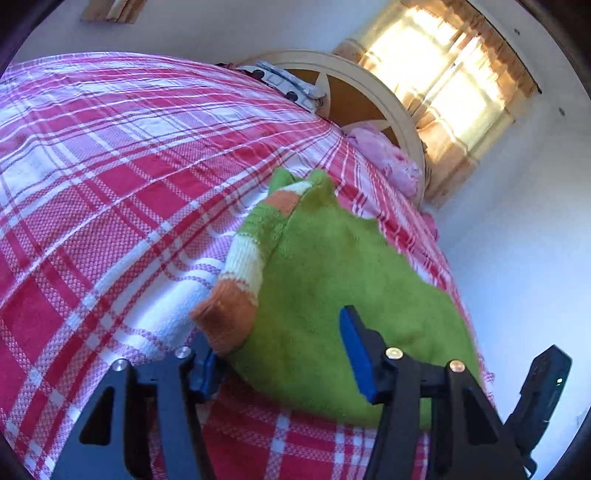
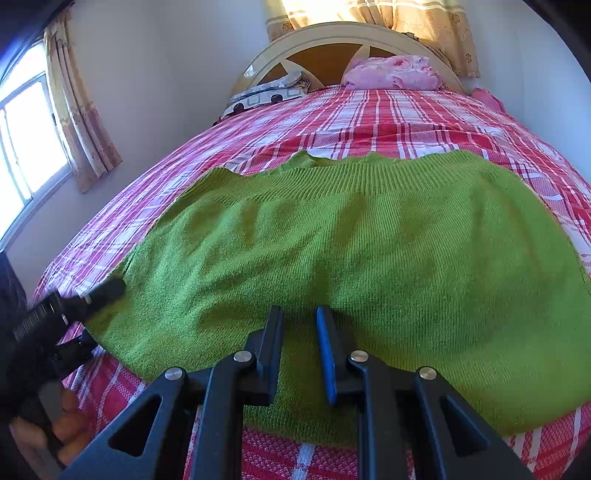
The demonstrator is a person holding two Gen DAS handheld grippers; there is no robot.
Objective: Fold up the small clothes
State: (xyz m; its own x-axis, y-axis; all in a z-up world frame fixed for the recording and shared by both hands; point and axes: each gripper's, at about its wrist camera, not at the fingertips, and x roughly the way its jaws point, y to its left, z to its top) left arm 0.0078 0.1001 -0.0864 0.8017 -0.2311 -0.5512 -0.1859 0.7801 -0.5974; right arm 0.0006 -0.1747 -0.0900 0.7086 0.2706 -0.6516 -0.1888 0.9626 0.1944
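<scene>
A green knit sweater [image 2: 369, 258] lies spread flat on the red and white plaid bedspread [image 2: 406, 110]. Its striped sleeve [image 1: 243, 258], green, white and orange, lies folded along the body and ends in an orange cuff [image 1: 225, 314]. My left gripper [image 1: 280, 358] straddles the sweater's near corner with its jaws well apart. The left blue pad [image 1: 205, 373] sits just below the cuff and does not press on it. My right gripper [image 2: 300, 328] rests over the sweater's near hem, jaws a narrow gap apart with green knit showing between them. Whether it pinches the knit is unclear.
A pink bundle of cloth [image 2: 395, 72] and a patterned pillow [image 2: 269, 92] lie against the curved headboard [image 2: 332, 33]. Curtained windows [image 2: 29, 147] stand behind and left of the bed. A hand [image 2: 66, 424] holds the left gripper at the bed's near left edge.
</scene>
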